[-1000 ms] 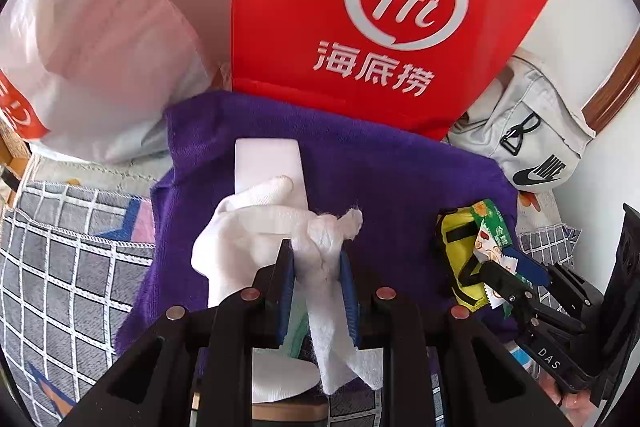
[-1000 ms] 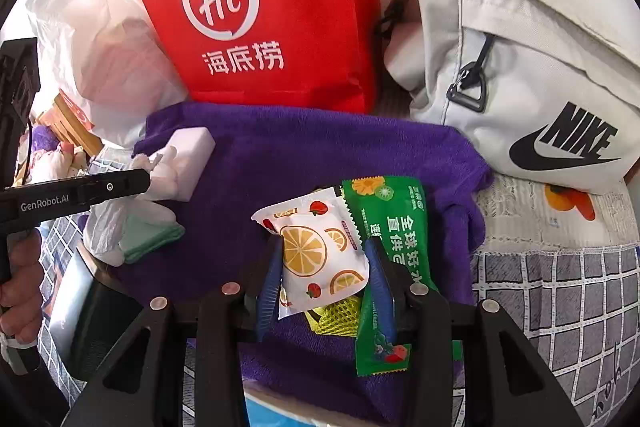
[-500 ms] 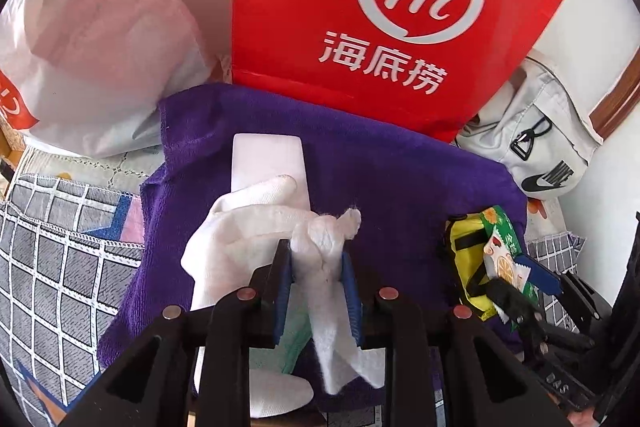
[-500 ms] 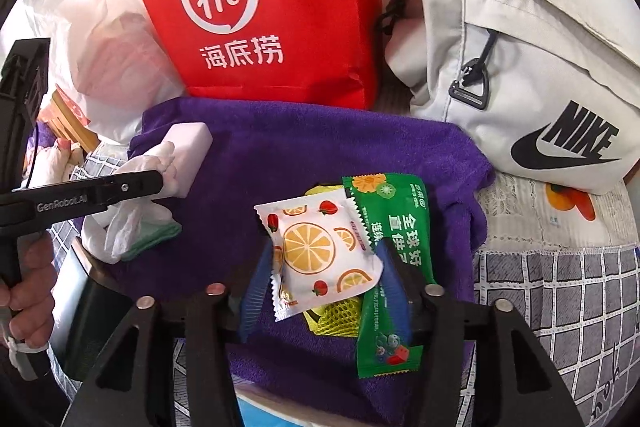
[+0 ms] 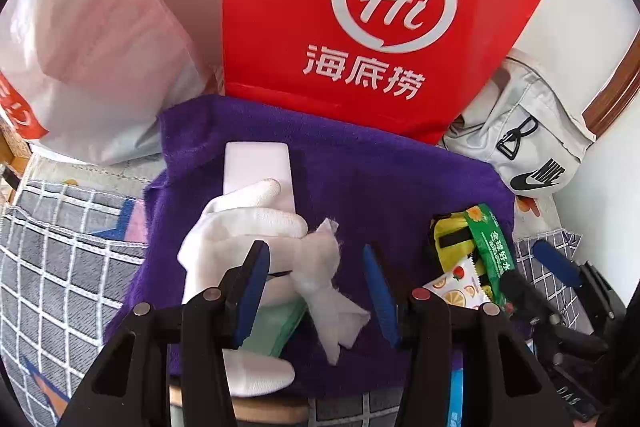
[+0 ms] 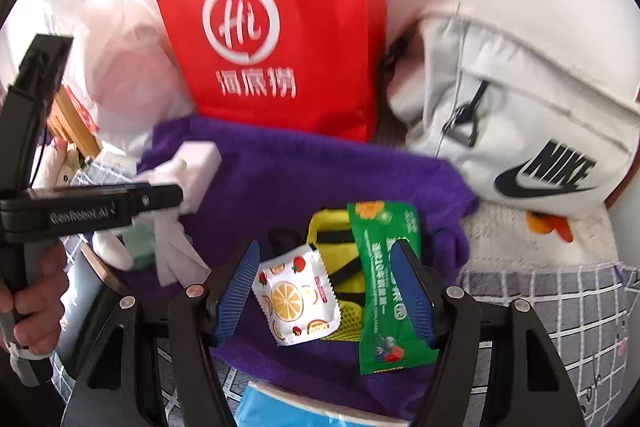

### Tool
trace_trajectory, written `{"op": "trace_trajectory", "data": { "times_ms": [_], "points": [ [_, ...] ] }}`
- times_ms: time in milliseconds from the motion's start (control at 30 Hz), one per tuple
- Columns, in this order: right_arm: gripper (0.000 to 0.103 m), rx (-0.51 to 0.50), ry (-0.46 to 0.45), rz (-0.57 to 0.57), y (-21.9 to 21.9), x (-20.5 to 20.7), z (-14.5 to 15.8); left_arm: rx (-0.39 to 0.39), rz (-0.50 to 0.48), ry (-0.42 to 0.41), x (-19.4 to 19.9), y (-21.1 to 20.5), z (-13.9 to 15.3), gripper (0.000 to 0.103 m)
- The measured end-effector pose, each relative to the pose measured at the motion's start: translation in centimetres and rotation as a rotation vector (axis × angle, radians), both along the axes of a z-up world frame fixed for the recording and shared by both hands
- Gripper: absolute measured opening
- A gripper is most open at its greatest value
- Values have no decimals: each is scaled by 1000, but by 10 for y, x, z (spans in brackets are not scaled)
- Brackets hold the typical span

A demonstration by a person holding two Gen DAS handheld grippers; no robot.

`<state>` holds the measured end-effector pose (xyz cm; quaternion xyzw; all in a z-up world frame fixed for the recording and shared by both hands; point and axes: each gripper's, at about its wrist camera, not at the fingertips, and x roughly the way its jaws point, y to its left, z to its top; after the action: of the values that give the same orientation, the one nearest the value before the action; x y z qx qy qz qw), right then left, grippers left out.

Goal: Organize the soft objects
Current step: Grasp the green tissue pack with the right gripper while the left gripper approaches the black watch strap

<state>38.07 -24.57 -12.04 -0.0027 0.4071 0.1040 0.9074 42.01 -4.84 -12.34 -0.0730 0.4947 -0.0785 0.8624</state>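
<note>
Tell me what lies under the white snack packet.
A yellow net pouch lies under the white snack packet, with the purple towel beneath; how much more it covers cannot be seen.

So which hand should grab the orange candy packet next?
Right, probably. Its tongs are opening with the packet lying loose between them on the purple towel. The left tongs, also opening, sit over the white gloves, farther away.

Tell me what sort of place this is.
Probably a lived-in home corner, not a lab: a red shopping bag and grey Nike bag lean against a white wall, and a purple towel lies on a checked fabric cover.
</note>
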Motion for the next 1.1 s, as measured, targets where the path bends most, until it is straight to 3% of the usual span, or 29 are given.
{"op": "trace_trajectory", "data": {
  "times_ms": [300, 433, 767, 933, 1100],
  "points": [
    [67, 88, -12, -35, -5, -28, 31, -5, 26, -4, -47, 21, 24, 46],
    [67, 55, -24, -30, 4, -59, 38, -13, 49, -14, -76, 34, 33, 46],
    [67, 51, 45, 29, 33, -154, 22, -36, 36, -57, -160, 51, 48, 46],
    [67, 64, 59, 68, 51, -200, 8, 38, 48, -92, -198, 58, 44, 46],
    [67, 75, 67, 99, 59, -234, -10, 9, 76, -82, -225, 76, 31, 46]
  ]
}}
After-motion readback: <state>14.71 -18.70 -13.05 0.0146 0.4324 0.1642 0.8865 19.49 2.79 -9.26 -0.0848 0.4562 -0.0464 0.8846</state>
